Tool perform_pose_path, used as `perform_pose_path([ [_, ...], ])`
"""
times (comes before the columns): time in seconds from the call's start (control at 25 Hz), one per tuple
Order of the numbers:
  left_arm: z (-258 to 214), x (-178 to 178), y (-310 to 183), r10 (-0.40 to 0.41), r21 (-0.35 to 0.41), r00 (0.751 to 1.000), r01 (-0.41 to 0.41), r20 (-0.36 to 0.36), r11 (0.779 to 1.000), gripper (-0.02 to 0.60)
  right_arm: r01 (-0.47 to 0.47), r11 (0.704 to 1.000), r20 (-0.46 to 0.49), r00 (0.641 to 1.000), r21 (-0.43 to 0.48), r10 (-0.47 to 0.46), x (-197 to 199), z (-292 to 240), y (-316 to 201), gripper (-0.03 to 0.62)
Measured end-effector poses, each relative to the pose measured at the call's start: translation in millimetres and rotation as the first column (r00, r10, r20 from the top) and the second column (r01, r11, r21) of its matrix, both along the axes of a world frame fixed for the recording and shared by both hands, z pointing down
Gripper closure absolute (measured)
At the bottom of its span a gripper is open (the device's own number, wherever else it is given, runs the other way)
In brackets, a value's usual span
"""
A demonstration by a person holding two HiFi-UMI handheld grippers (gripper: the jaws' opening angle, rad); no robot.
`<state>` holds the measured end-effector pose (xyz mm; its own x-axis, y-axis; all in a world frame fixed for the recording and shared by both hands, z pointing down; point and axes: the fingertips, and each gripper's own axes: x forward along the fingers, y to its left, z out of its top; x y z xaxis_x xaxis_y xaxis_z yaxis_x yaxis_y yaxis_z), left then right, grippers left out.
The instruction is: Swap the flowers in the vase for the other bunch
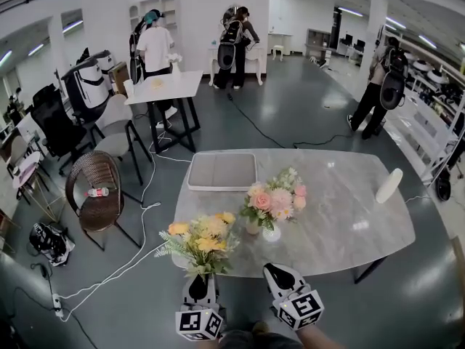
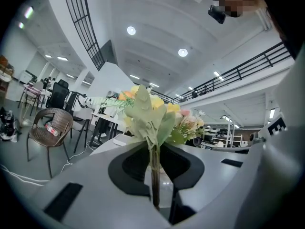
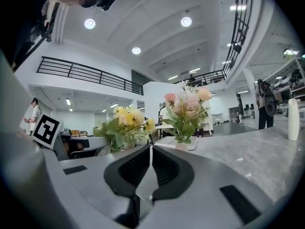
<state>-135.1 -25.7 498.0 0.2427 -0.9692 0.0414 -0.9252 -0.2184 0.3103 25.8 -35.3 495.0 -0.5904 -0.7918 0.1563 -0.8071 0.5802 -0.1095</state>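
Office hall, marble table [image 1: 341,217] | left claw [image 1: 199,286] clamped on yellow bunch [image 1: 201,242] stems, lower left at table's near edge | right claw [image 3: 150,161] clenched, empty | pink bunch [image 1: 276,198] in vase [image 3: 181,146] mid-table | likely light, floppy: grip stems low | stem pinch shows only in left gripper view, layout only in head view

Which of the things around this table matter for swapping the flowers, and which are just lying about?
For the job: yellow bunch, held in the left hand-held gripper; pink flowers; vase.
Lying about: grey tray; white bottle; wicker chair.
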Motion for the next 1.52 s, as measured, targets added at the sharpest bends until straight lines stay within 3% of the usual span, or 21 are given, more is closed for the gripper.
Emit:
perform_pose_path([
  [0.36, -19.3, -5.4, 31.1, 0.044, 0.023, 0.999, -0.043, -0.016, 0.999, 0.509, -0.019, 1.000, 0.037, 0.999, 0.008, 0.019, -10.8, -15.0, 33.2, 0.562],
  [1.12, -40.8, -5.0, 145.5, 0.172, 0.046, 0.984, -0.170, -0.053, 0.984, 0.509, -0.118, 0.993, 0.073, 0.991, 0.023, 0.116, -25.0, -35.7, 164.5, 0.560],
  [1.52, -43.0, -11.7, 189.1, 0.203, 0.067, 0.978, -0.200, -0.043, 0.978, 0.509, -0.085, 0.996, 0.072, 0.994, 0.021, 0.084, -46.5, -30.7, 208.6, 0.560],
])
